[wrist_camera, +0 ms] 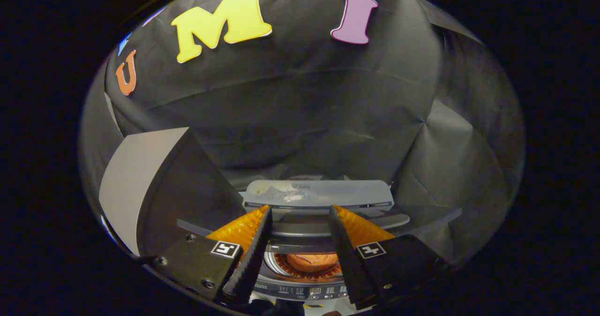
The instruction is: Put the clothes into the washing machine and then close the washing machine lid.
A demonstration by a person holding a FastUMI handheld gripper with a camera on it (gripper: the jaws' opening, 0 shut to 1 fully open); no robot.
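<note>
The gripper [300,231] hangs above and on the near side of a small top-loading washing machine [300,290], its fingers spread well apart with nothing between them or pressed by them. Through the gap between the fingers the machine's round drum opening [307,265] lies below, and inside it sits an orange bundle that looks like the clothes [311,261], already down in the drum. Just beyond the fingertips, on the far side of the opening, the grey lid [318,194] stands raised and folded back, its long axis running left to right across the line of the fingers, its near edge roughly level with the fingertips. On the near side, below the fingers, runs the control panel strip [304,291]. So the relation that matters is this: the lid lies straight ahead and slightly beyond the fingers, centred between them, hinged at the far side. To my judgement the loading is done and the closing remains; the fingers would need to reach over the lid's upper edge and draw it toward the near side and down.
</note>
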